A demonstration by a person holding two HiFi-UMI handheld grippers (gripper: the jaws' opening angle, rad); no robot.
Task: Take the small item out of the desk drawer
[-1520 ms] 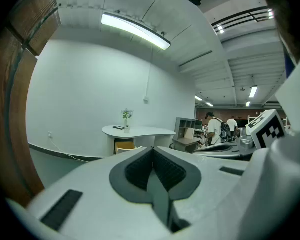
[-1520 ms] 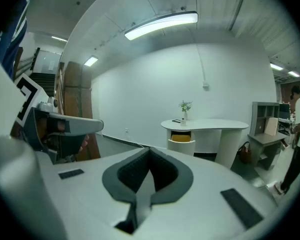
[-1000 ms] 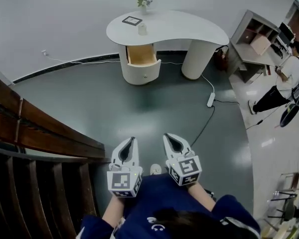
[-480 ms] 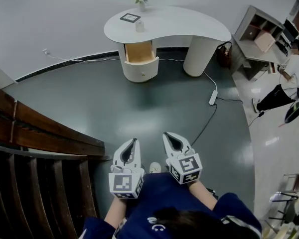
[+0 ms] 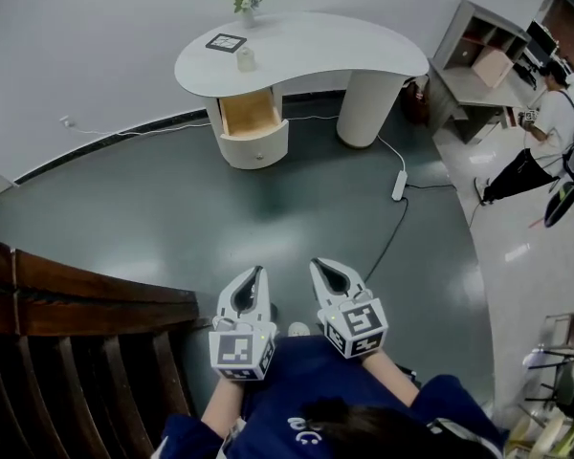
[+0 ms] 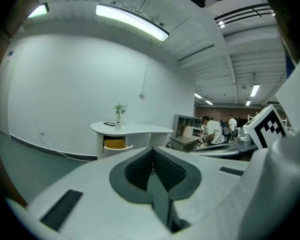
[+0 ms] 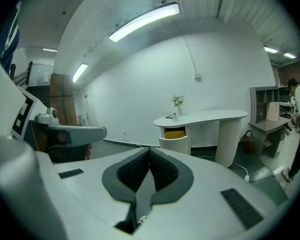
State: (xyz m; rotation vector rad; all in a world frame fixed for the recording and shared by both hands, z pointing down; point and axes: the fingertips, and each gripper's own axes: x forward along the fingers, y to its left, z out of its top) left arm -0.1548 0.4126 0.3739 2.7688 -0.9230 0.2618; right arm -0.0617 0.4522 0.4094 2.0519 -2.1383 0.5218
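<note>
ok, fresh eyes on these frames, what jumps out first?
The white curved desk at the far wall, its drawer pulled open showing a wooden inside; its contents can't be made out. Close in, the left gripper and right gripper sit side by side, both shut and empty, with dark floor between them and the desk.

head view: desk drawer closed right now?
No, the drawer stands pulled out from under the desk top, its wooden inside showing.
</note>
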